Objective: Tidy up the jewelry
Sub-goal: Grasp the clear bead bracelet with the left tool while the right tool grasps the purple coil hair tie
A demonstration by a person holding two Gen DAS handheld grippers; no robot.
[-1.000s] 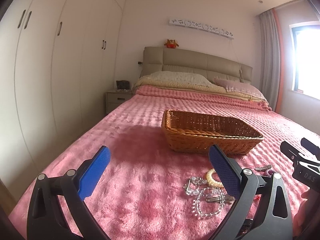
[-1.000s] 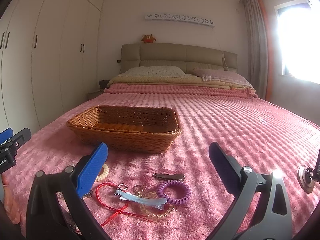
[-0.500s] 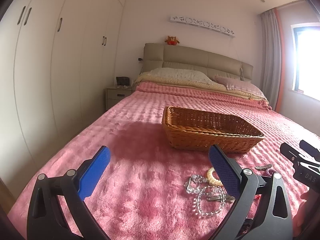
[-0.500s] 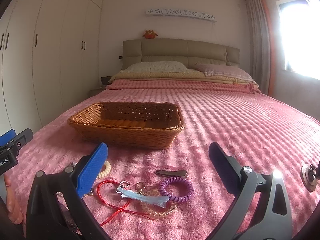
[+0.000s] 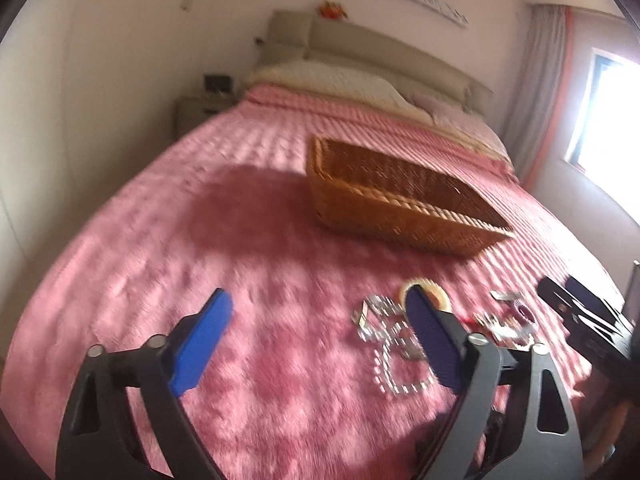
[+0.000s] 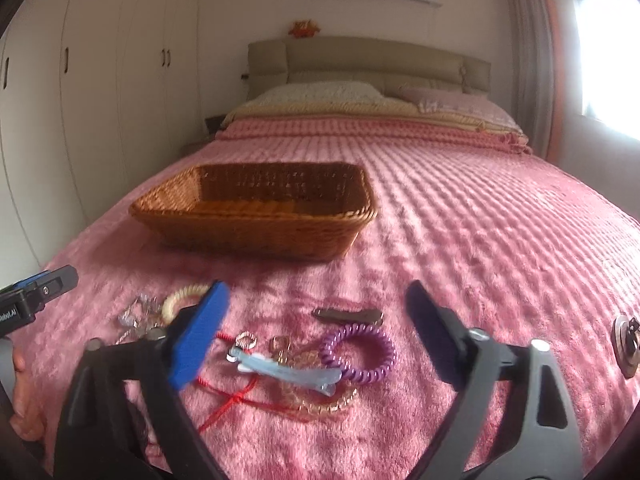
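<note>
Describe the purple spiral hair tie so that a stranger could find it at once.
Start at the brown wicker basket on the pink bedspread. Nearer the camera lies a small pile of accessories. The purple coiled plastic hair tie is its rightmost ring, the only purple one.

White wardrobes (image 6: 100,92) left, padded headboard (image 6: 368,60) on a pale wall, bright curtained window (image 6: 604,52) right.

Fluffy pink plush blanket (image 6: 480,240) covers the bed; a woven wicker basket (image 6: 256,236) looks rough. The purple coil hair tie (image 6: 360,354) is glossy plastic; the bead bracelet (image 5: 394,372) glints.
</note>
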